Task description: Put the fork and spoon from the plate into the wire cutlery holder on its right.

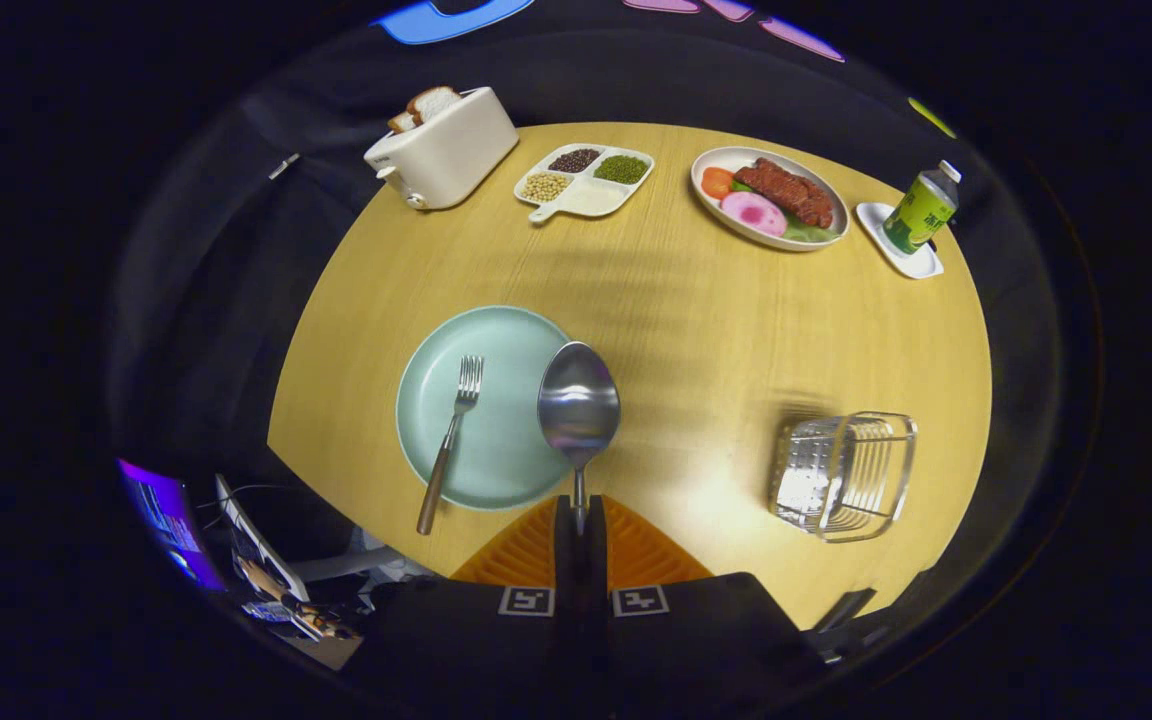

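My gripper (580, 520) is shut on the handle of a metal spoon (578, 402), whose bowl sticks out ahead of the fingers, raised over the right rim of a pale green plate (511, 345). A fork (448, 440) with a wooden handle lies on the plate's left half, its handle hanging over the near rim. The wire cutlery holder (844, 475) stands on the yellow table to the right of the plate and of my fingers, apart from both.
At the table's far side stand a white toaster (443, 148) with bread, a divided dish of beans (584, 180), an oval plate of food (768, 196) and a green bottle (921, 208) on a white coaster. Screens (171, 520) sit below the table's near left edge.
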